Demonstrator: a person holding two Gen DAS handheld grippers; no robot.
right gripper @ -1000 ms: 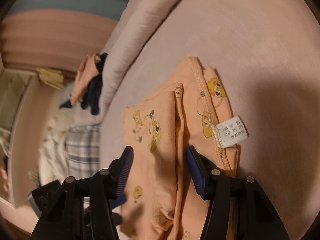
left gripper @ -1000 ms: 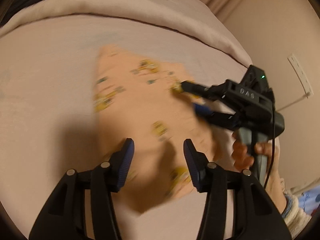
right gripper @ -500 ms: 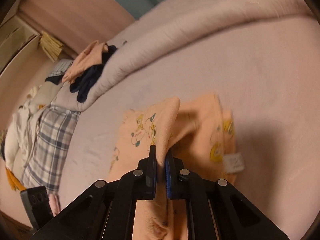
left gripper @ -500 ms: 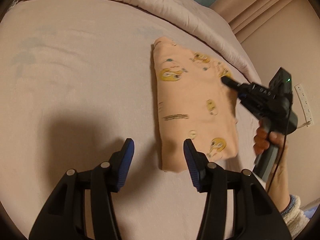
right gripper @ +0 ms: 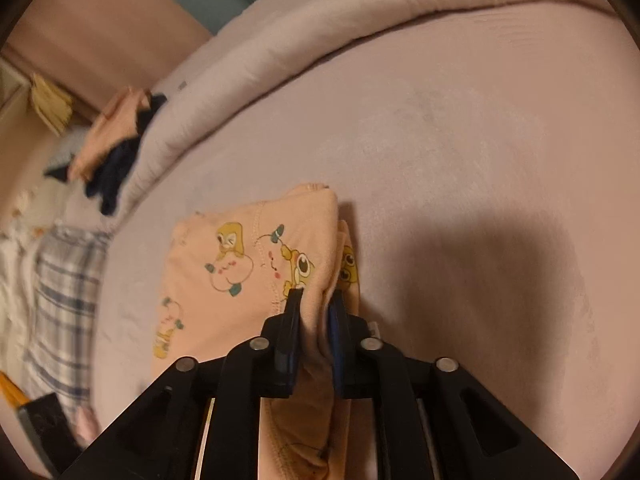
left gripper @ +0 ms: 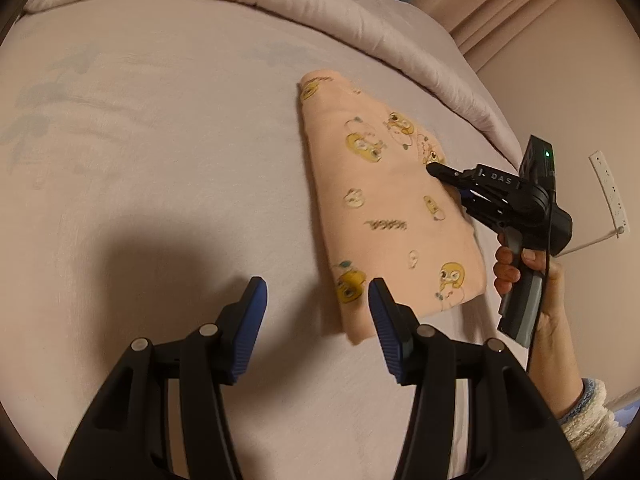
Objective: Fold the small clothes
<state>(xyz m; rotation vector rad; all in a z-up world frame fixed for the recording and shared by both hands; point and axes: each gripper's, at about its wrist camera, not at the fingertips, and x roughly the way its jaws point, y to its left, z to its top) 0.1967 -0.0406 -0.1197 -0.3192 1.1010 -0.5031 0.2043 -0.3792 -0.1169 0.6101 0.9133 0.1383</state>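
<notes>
Across the wide pink bed [left gripper: 168, 152], with its rolled duvet [left gripper: 320, 12] bunched along the far edge, lies one small peach garment [left gripper: 384, 208] printed with yellow cartoon figures — folded into a long, narrow shape on the sheet, toward the right side as the left wrist camera sees it. Off past the duvet, in the right wrist view, sits a loose pile of clothes [right gripper: 116, 136] in peach and navy, and below it a plaid blue-and-white cloth [right gripper: 64, 300]. The right gripper [right gripper: 316, 308] has a fold of the garment's edge between its blue pads; its jaws have just been easing apart a little from a tight pinch, yet the cloth is bunched between them and looks pinched. A hand [left gripper: 532, 280] in a fleecy cuff holds its handle. The left gripper [left gripper: 316, 304] hovers just beside the garment's near corner — jaws apart, nothing between them but sheet.
</notes>
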